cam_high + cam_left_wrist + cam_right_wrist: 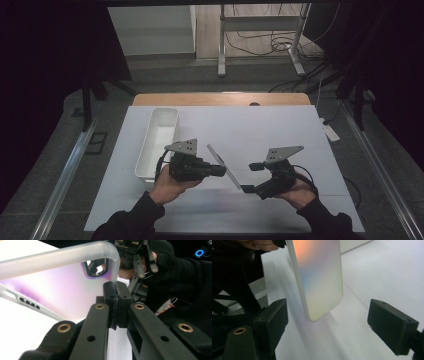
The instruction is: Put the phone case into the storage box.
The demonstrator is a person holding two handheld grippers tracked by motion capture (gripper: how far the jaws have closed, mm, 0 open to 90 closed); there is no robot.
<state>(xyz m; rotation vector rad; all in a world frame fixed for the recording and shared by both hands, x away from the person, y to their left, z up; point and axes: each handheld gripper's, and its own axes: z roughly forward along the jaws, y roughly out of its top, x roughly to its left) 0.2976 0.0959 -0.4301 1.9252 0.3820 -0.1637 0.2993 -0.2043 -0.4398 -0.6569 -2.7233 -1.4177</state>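
High view: I'm holding the phone case [223, 165] above mid-table, left gripper [218, 171] clamping its edge; right gripper [251, 177], jaws wide, is straddling the lower end, not yet gripping. White bin [159, 141] far-left is waiting.

Frosted iridescent phone case [224, 166], held tilted above table, w/ camera cutout

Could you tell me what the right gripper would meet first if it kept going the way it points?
Probably the frosted translucent phone case, hanging between the right gripper's open jaws; depth is uncertain.
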